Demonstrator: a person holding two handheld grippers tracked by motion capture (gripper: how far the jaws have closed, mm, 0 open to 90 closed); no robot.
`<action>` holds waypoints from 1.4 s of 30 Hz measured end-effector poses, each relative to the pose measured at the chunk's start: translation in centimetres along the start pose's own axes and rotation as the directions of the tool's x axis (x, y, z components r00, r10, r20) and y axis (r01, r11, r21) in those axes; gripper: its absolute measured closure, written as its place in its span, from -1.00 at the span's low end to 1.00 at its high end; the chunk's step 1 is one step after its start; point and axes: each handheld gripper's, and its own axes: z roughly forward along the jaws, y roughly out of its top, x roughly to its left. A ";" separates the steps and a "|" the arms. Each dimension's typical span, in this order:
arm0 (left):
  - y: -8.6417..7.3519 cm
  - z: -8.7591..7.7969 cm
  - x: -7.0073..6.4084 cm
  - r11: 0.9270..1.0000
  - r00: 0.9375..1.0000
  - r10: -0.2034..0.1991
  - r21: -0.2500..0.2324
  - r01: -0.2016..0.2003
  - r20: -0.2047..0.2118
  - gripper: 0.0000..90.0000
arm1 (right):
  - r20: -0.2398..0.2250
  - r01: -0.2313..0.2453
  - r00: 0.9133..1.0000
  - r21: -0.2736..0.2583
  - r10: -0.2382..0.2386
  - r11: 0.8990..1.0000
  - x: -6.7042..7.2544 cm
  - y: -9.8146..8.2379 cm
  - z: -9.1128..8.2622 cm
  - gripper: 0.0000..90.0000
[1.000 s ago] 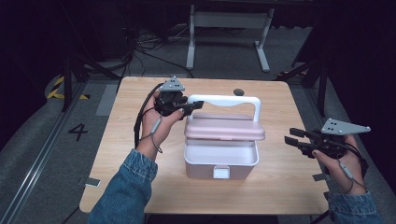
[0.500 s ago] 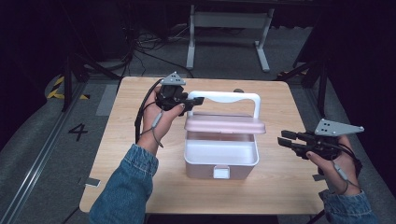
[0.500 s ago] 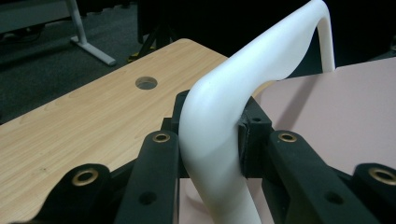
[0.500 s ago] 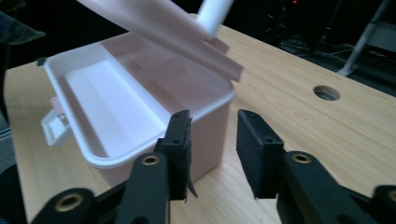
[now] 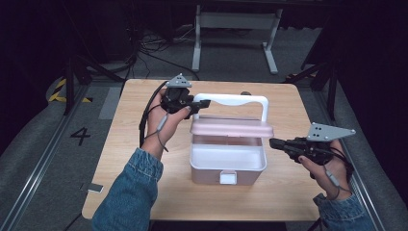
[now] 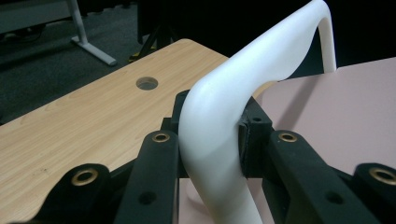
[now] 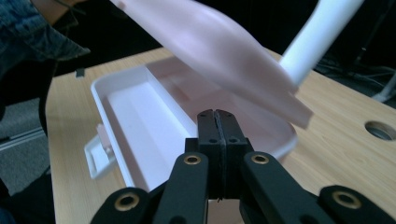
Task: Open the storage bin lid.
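- Box (image 5: 227, 163) sits in the middle of the desk (image 5: 120, 144), with its pink lid (image 5: 232, 127) lifted up.
- Left gripper (image 5: 199, 103), at 10 o'clock from the box, has its fingers squeezed on the white handle (image 5: 231, 99).
- Right gripper (image 5: 273, 143), at 3 o'clock, has just closed its fingers, with nothing between them.

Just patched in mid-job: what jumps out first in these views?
The pink-lidded box at the middle of the wooden table, its lid lifted partway. The left tongs are clamped on the left corner of the white handle, holding the lid up. The right tongs sit empty and closed just off the box's right side, pointing at it.
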 end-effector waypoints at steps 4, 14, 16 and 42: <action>0.0 0.0 -0.1 1.000 1.000 -0.001 0.003 0.001 -0.001 0.63 | 0.009 -0.004 1.000 -0.037 0.005 0.999 0.1 0.3 0.5 1.00; -0.3 -1.1 0.2 0.999 0.998 0.023 -0.028 -0.024 -0.061 0.12 | -0.008 -0.019 1.000 -0.049 0.018 0.999 -0.1 0.3 0.9 1.00; -0.4 -1.5 0.2 0.999 0.997 0.029 -0.030 -0.031 -0.065 0.05 | -0.006 -0.017 1.000 -0.049 0.016 0.999 0.0 0.3 0.9 1.00; -4.8 -8.4 -1.1 0.996 0.988 0.072 -0.040 -0.078 -0.135 -0.10 | 0.002 -0.021 1.000 -0.077 0.021 0.997 -0.7 1.4 0.8 1.00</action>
